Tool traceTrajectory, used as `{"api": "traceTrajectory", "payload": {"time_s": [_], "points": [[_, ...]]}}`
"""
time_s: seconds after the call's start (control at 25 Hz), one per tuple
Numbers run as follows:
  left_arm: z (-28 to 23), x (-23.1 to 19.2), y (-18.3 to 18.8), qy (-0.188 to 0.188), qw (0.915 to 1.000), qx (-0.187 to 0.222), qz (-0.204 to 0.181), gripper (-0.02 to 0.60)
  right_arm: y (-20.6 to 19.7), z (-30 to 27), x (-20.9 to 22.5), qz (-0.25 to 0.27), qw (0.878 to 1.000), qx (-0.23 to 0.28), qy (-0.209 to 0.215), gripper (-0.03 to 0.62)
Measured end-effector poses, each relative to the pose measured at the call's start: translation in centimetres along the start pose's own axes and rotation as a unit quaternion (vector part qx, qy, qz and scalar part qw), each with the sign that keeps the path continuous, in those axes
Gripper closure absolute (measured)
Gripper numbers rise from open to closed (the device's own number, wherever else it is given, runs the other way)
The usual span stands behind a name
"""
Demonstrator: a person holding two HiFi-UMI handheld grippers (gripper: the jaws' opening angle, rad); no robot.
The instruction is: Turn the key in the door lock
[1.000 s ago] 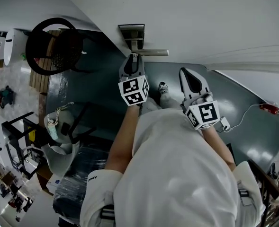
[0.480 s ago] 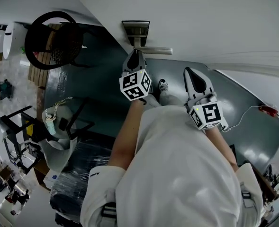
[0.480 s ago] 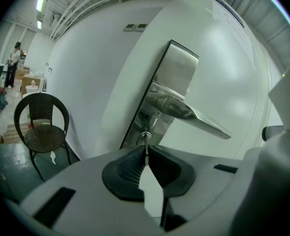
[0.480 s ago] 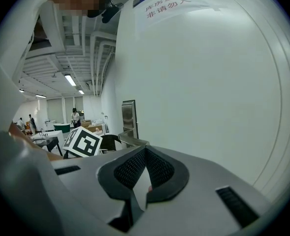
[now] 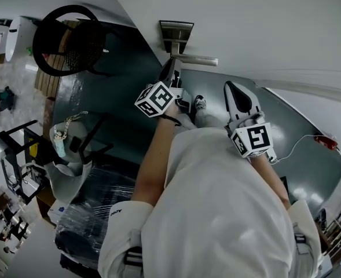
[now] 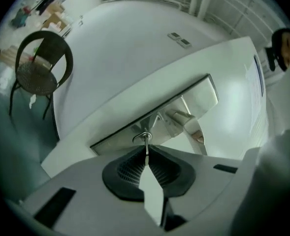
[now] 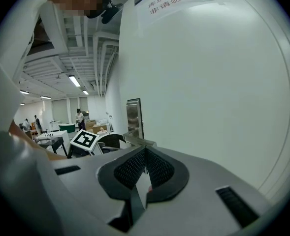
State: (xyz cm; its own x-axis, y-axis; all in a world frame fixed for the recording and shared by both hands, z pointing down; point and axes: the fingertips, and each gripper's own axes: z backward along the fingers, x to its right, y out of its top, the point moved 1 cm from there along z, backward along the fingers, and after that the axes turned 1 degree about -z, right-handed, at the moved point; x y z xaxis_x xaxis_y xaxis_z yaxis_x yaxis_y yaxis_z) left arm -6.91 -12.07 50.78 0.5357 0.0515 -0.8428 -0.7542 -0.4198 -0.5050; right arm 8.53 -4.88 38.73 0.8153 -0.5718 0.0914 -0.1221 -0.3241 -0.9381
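Open lab-workshop hall: exposed ceiling pipes (image 7: 101,58), strip lights (image 7: 75,80), work tables (image 7: 59,132).

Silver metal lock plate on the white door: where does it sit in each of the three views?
Head view: silver metal lock plate, top centre.
Left gripper view: plate, centre, tilted, behind the small metal key.
Right gripper view: plate, left of centre, upright.
Shared landmark: black round-backed chair, in all three.

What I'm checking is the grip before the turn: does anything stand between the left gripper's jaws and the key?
Nothing visible does. The jaws of the left gripper are shut directly on the key, which sits in the lock plate. The door handle lies off to one side of the key, not between them.
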Motion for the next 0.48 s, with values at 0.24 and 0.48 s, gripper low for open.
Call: {"api": "traceTrajectory", "payload": {"time_s": [0.24,0.48], "points": [[-0.15,-0.03,0.03,-0.072,0.9877,0.018,0.138,0.552,-0.44,-0.32,0.08,0.000,1.000,-0.006,0.005,0.599],[0.04,-0.08,0.07,-0.142,0.9276,0.066,0.339,0.552,-0.32,-0.25,0.06,0.003,1.000,-0.008,0.009,0.598]]}}
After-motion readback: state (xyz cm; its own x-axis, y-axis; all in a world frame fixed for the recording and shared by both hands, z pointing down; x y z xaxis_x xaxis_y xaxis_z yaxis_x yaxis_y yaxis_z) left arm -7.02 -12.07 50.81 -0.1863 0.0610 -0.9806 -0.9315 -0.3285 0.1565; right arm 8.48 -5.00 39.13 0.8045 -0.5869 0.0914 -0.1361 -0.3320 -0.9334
